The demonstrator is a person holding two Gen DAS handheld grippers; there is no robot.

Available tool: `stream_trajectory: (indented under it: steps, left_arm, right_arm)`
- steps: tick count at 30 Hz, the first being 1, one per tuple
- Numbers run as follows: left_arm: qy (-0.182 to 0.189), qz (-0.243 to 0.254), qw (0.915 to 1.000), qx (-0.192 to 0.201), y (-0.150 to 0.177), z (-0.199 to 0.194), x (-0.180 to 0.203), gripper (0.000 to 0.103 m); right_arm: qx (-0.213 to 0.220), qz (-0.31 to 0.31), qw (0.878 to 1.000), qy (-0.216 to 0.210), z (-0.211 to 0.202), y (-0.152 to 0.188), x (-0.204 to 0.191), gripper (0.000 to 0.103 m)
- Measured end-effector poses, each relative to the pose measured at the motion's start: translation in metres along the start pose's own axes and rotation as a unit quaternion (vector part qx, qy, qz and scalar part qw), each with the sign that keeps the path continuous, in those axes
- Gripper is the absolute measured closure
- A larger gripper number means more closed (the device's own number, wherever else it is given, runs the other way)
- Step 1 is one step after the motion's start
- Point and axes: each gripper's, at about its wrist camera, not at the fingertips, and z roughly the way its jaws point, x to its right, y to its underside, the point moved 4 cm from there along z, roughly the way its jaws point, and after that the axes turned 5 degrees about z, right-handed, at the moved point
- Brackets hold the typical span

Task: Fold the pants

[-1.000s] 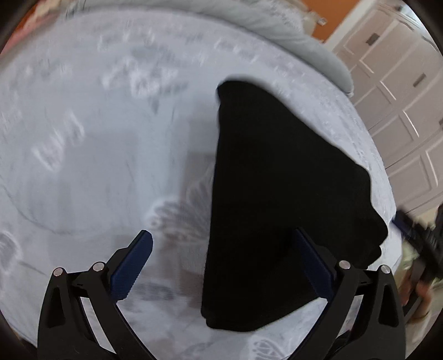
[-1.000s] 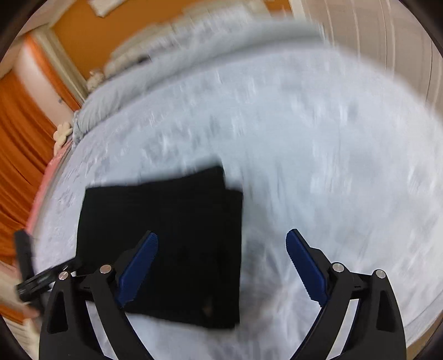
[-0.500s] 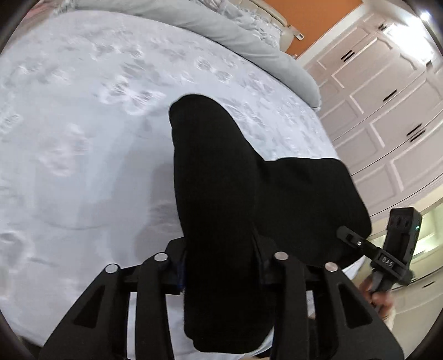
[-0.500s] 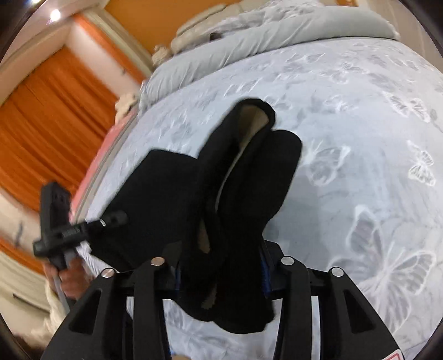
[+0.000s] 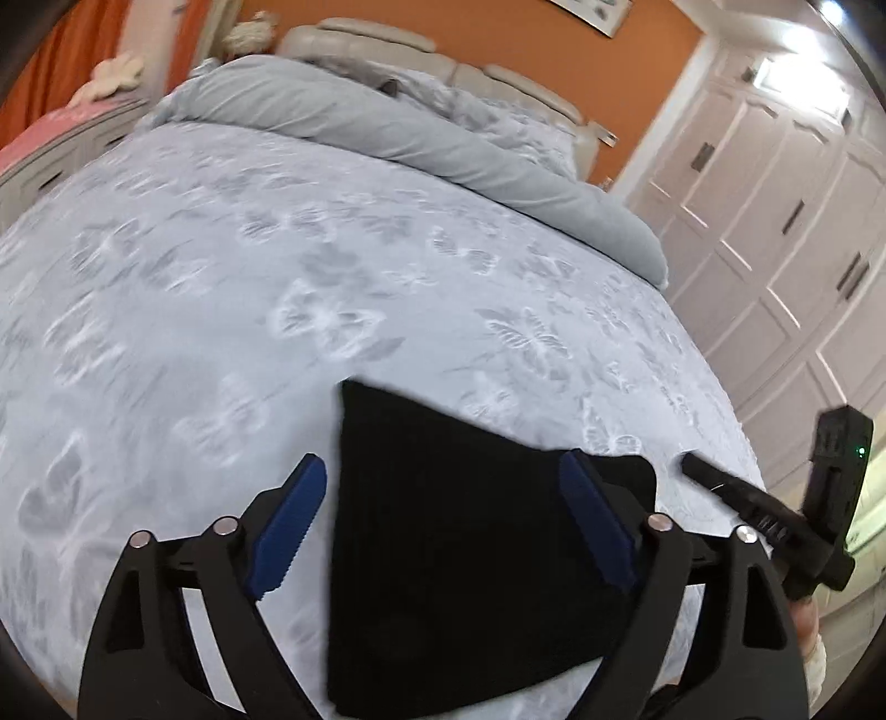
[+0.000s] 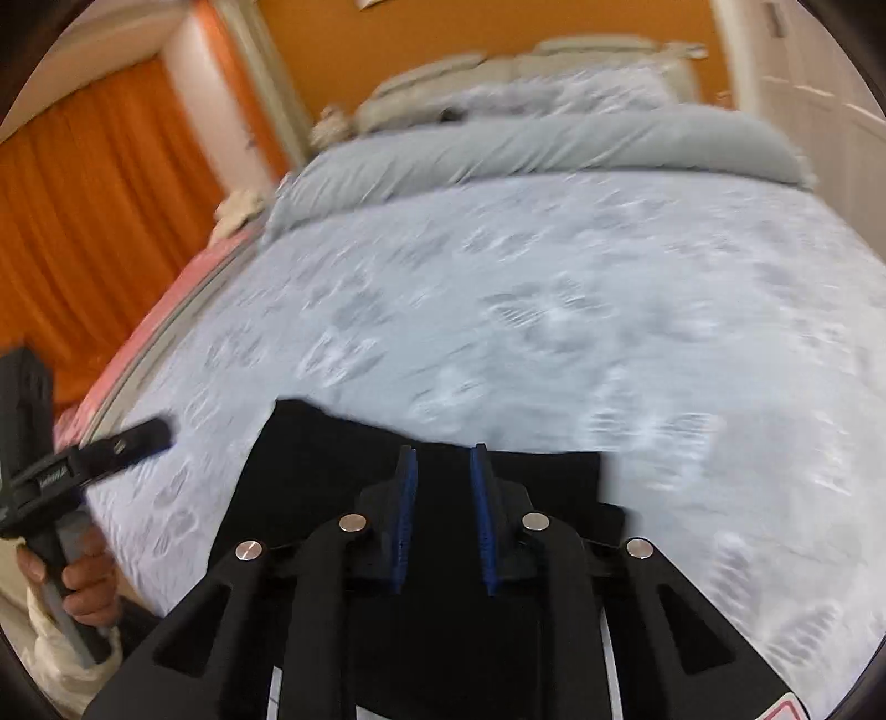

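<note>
now folded pants (image 5: 459, 559) lie flat; left gripper (image 5: 448, 520) just opened.

I see a bed (image 5: 232, 310) with a pale butterfly-print sheet, a grey duvet (image 5: 398, 133) bunched along its far end, and a beige headboard (image 5: 387, 47) behind that. Orange wall (image 5: 498, 33), orange curtain (image 6: 83, 183) on one side, white panelled wardrobe (image 5: 786, 221) on the other. Pink bedding edge (image 5: 50, 127) beside the bed.

No lettering can be read anywhere (small white print on the left tongs (image 6: 83, 459) is blurred).
</note>
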Motion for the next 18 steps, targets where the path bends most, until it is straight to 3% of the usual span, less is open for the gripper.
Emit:
stream_trajectory:
  steps: [2,3,4,6,8,10,11,13,14,15,16,17,18]
  left_arm:
    - [-0.029,0.013,0.9989,-0.034,-0.003,0.041,0.000,0.016]
    - [-0.063,0.020,0.9950,-0.075,0.003,0.073,-0.006,0.016]
    - [-0.087,0.024,0.9902,-0.107,0.014,0.093,-0.017,0.017]
    - [-0.099,0.002,0.9837,-0.150,0.037,0.120,-0.035,0.017]
    - [-0.073,-0.063,0.9862,-0.135,0.038,0.108,-0.045,0.017]
    - [-0.076,-0.047,0.9892,-0.116,0.027,0.092,-0.039,0.019]
    - [-0.095,-0.029,0.9901,-0.099,0.022,0.083,-0.036,0.019]
    - [-0.128,-0.002,0.9890,-0.074,0.019,0.070,-0.031,0.019]
    - [-0.129,0.006,0.9892,-0.069,0.019,0.066,-0.031,0.019]
    - [-0.120,0.014,0.9904,-0.067,0.022,0.058,-0.026,0.019]
    - [-0.114,0.019,0.9910,-0.068,0.024,0.053,-0.026,0.019]
    - [-0.110,0.032,0.9911,-0.068,0.029,0.044,-0.024,0.017]
    - [-0.111,0.048,0.9905,-0.066,0.037,0.033,-0.024,0.016]
  right_arm:
    - [-0.040,-0.013,0.999,0.035,0.037,-0.001,0.000,0.088]
    - [-0.075,-0.009,0.993,0.095,0.067,0.004,0.020,0.089]
    - [-0.098,0.006,0.988,0.117,0.092,0.008,0.034,0.089]
    - [-0.088,0.092,0.988,0.084,0.085,0.003,0.053,0.088]
    - [-0.054,0.082,0.991,0.090,0.058,-0.005,0.041,0.086]
    - [-0.026,0.024,0.996,0.080,0.035,-0.006,0.022,0.086]
    - [-0.029,0.008,0.997,0.077,0.031,0.001,0.021,0.086]
    - [-0.088,-0.005,0.989,0.116,0.055,0.021,0.041,0.088]
    - [-0.108,0.002,0.987,0.120,0.067,0.029,0.050,0.088]
    - [-0.094,0.023,0.990,0.099,0.061,0.027,0.056,0.089]
    - [-0.089,0.032,0.991,0.092,0.049,0.026,0.056,0.085]
    - [-0.079,0.029,0.992,0.094,0.038,0.025,0.055,0.070]
    - [-0.057,0.014,0.992,0.107,0.020,0.029,0.053,0.047]
